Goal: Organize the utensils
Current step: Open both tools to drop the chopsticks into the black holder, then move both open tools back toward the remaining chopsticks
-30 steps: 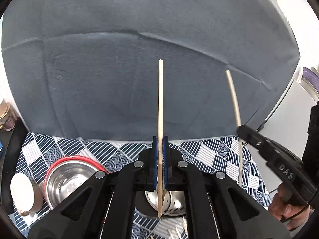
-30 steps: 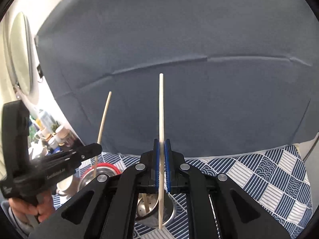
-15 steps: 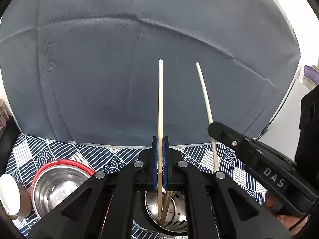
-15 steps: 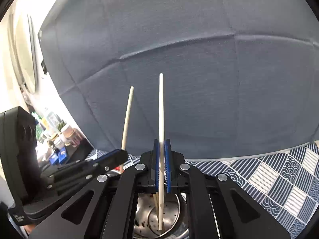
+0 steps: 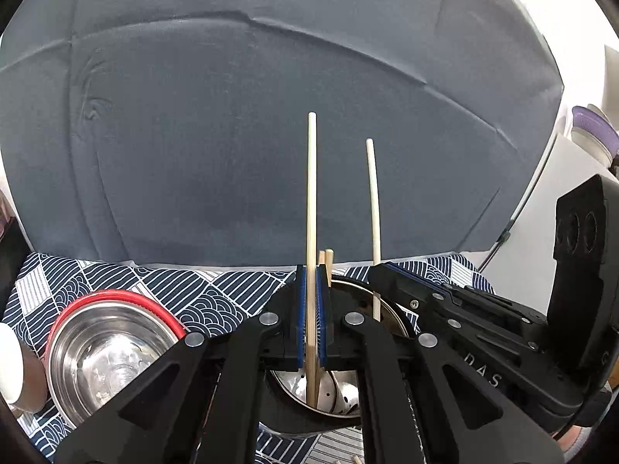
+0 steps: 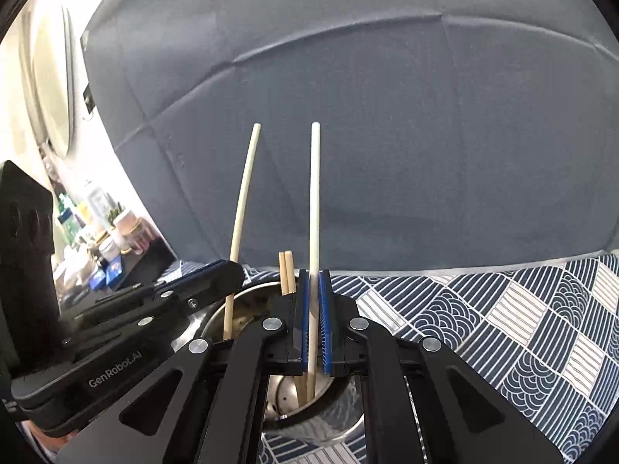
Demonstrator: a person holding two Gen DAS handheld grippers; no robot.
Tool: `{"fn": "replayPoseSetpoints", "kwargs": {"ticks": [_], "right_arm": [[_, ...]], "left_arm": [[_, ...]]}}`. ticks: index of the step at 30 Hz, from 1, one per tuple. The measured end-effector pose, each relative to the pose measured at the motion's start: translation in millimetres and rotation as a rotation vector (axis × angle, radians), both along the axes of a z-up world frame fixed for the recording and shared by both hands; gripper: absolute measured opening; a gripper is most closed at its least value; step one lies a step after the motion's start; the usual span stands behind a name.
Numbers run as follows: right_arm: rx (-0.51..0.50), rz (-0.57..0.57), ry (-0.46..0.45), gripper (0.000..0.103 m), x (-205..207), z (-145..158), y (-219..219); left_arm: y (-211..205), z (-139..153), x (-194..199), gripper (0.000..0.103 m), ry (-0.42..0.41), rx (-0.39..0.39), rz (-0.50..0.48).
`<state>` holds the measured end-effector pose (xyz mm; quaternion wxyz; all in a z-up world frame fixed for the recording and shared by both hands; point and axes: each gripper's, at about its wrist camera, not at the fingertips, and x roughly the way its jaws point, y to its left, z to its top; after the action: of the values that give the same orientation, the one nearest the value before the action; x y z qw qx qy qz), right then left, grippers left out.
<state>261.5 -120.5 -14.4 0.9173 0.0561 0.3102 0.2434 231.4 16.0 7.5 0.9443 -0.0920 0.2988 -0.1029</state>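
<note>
Red-rimmed stainless steel bowl (image 5: pixel 112 344) and a white cup (image 5: pixel 11 367) show only on my left wrist view, at the lower left on the blue-and-white patterned cloth (image 5: pixel 216 294); my right wrist view instead gives me a cluttered shelf of small jars and bottles (image 6: pixel 104 243) at its left edge. Both views share the perforated steel utensil holder (image 6: pixel 247 309) standing just below the tongs, with two darker wooden chopsticks (image 6: pixel 287 272) already upright in it. My left gripper (image 5: pixel 310 309) is clamped tight on a pale wooden chopstick (image 5: pixel 312 193), held upright, its lower end down inside the holder. My right gripper (image 6: pixel 314 317) is likewise pressed together on a whiter chopstick (image 6: pixel 315 201), whose lower end also reaches into the holder. Each view catches the other gripper alongside, its stick leaning slightly. Compared with a second ago, both grippers have come down and drawn together over the holder: then the two sticks were well apart and their tips hung above the rim, and the holder sat lower and mostly hidden.
</note>
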Motion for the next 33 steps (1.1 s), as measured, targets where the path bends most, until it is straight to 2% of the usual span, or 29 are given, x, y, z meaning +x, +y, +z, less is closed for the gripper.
{"fn": "replayPoseSetpoints", "kwargs": {"ticks": [14,18,22,23,25,33], "right_arm": [[-0.048,-0.021,-0.021,0.009,-32,4,-9],[-0.048,-0.041,-0.018,0.009,-40,11,-15],[-0.049,-0.062,-0.013,0.009,-48,19,-25],[-0.050,-0.067,-0.013,0.011,-49,21,-27],[-0.051,-0.079,-0.014,0.023,-53,24,-32],[-0.067,-0.109,-0.031,0.040,-67,33,-47]], "left_arm": [[-2,-10,-28,0.007,0.043,0.034,0.018],[1,-3,-36,0.016,0.051,0.060,0.032],[5,6,-48,0.032,0.050,0.054,0.049],[5,8,-51,0.034,0.049,0.056,0.051],[6,10,-56,0.039,0.053,0.061,0.053],[10,10,-76,0.061,0.061,0.075,0.079]]}}
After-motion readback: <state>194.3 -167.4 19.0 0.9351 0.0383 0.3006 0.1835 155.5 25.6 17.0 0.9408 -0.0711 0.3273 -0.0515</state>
